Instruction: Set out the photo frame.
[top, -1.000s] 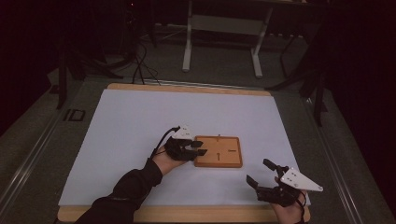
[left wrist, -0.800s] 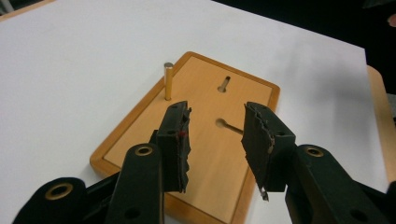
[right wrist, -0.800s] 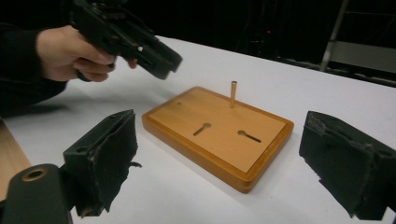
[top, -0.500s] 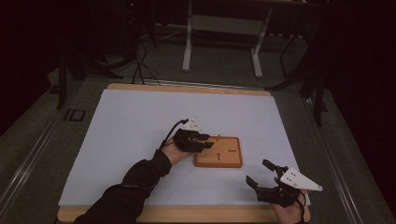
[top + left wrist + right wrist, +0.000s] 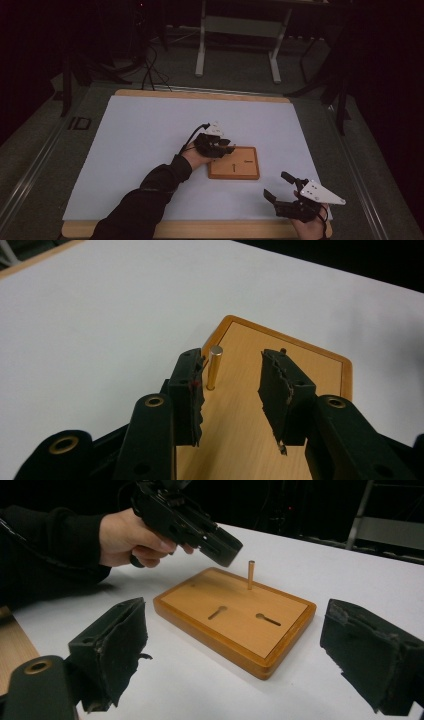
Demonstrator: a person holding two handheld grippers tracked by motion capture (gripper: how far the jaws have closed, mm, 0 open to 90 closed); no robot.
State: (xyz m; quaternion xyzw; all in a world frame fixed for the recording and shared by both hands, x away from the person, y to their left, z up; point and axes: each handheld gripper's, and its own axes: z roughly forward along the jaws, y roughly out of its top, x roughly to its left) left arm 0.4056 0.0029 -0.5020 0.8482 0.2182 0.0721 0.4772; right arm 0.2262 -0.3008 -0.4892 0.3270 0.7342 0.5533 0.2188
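Hovering left hand-held gripper (image 5: pixel 226 148) over board's (image 5: pixel 240 169) edge

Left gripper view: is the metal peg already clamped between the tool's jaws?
No, the peg stands upright in the wooden board, beyond the left tool, whose jaws are apart.

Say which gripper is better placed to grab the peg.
Left. The left gripper hovers open over the board, close to the upright peg. The right gripper sits off the board.
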